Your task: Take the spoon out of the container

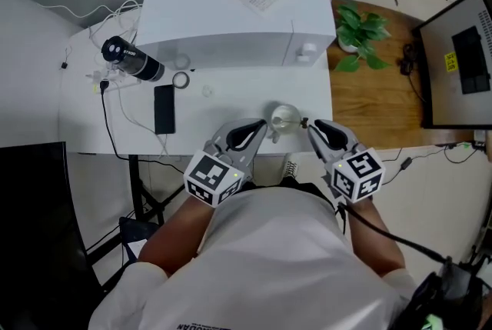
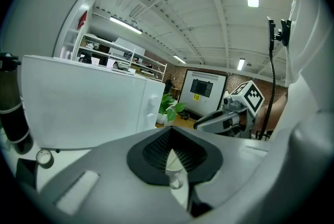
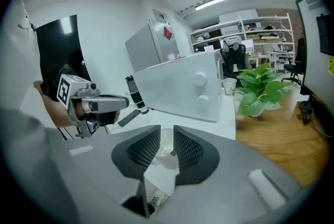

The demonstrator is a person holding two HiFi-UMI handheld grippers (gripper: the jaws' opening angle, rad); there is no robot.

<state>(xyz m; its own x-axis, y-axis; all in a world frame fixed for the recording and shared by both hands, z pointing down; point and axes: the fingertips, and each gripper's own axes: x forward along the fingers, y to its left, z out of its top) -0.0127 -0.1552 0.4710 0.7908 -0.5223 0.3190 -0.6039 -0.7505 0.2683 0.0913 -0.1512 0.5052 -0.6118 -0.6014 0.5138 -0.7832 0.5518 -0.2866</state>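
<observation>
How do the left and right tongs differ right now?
On the left gripper the tongs are nearly closed, pinching a pale sliver, apparently the container's edge. On the right gripper they stand apart, gripping nothing. In the head view the left gripper reaches the container from its left, the right gripper from its right. Shared: both point at the container near the table's front edge.

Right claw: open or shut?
Open. In the right gripper view the pads of the right claw stand apart; the glass container shows through the gap, not pinched.
</observation>
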